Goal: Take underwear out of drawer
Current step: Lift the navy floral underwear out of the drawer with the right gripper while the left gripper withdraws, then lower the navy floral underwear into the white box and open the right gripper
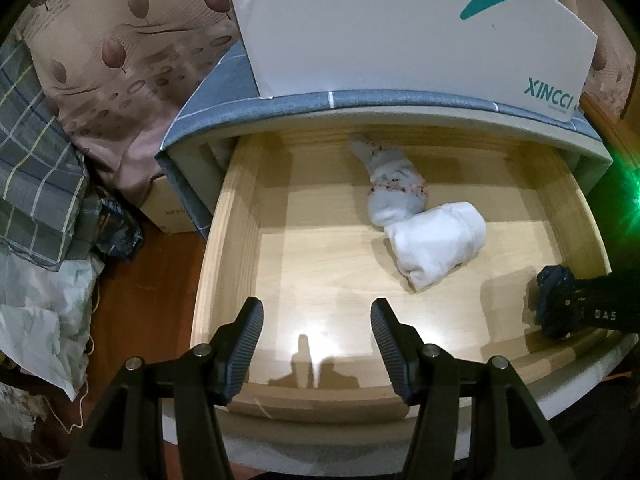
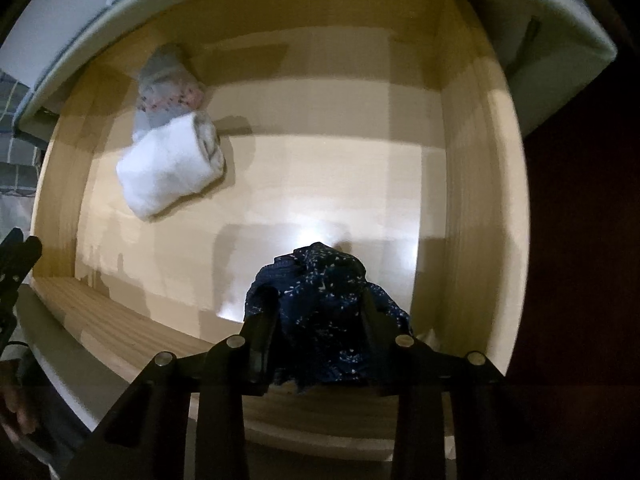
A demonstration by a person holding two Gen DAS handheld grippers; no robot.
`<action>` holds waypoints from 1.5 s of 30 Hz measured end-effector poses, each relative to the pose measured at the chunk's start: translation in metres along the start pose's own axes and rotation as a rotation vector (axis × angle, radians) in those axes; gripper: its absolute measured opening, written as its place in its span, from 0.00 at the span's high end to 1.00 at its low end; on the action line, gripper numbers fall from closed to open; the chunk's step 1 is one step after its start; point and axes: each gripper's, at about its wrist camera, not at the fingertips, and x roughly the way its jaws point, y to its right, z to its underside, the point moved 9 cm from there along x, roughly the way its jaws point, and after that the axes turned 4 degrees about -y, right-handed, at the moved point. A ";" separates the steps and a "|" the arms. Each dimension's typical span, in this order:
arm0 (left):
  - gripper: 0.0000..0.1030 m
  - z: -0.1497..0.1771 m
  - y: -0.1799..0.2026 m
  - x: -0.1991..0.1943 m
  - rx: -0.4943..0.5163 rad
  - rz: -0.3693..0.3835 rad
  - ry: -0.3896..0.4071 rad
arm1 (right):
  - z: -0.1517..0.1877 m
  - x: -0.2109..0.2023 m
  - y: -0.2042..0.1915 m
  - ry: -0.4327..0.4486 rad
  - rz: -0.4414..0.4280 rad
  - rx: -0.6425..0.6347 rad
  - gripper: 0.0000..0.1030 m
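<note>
The open wooden drawer (image 1: 240, 216) holds a rolled white garment (image 1: 438, 242) and a pale patterned roll (image 1: 394, 184) behind it, touching. Both show in the right wrist view: the white roll (image 2: 170, 166), the patterned roll (image 2: 168, 84). My right gripper (image 2: 320, 304) is shut on dark blue speckled underwear (image 2: 324, 300), held above the drawer's front right corner (image 2: 472, 240). It also shows at the right of the left wrist view (image 1: 554, 302). My left gripper (image 1: 317, 320) is open and empty over the drawer's front edge.
A white XINCCI box (image 1: 400, 28) stands on the grey-blue cabinet top (image 1: 224, 92). To the left are a leaf-print bed cover (image 1: 112, 60), plaid cloth (image 1: 36, 152), a cardboard box (image 1: 168, 208) and bags on the red-brown floor (image 1: 160, 280).
</note>
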 end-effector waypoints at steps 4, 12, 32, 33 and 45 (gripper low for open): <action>0.44 -0.001 -0.002 0.000 -0.019 -0.009 0.013 | -0.003 -0.011 -0.006 0.046 0.002 -0.002 0.70; 0.44 -0.002 -0.014 0.003 -0.086 0.025 0.008 | -0.010 -0.031 -0.013 0.128 0.005 -0.009 0.70; 0.44 0.000 -0.019 0.004 -0.117 0.031 0.006 | -0.039 -0.180 -0.027 0.363 -0.024 -0.082 0.70; 0.44 0.000 -0.019 0.004 -0.118 0.029 0.007 | -0.042 -0.187 -0.029 0.373 -0.023 -0.085 0.70; 0.44 0.000 -0.024 0.001 -0.143 0.032 0.021 | -0.100 -0.276 -0.066 0.525 -0.022 -0.125 0.70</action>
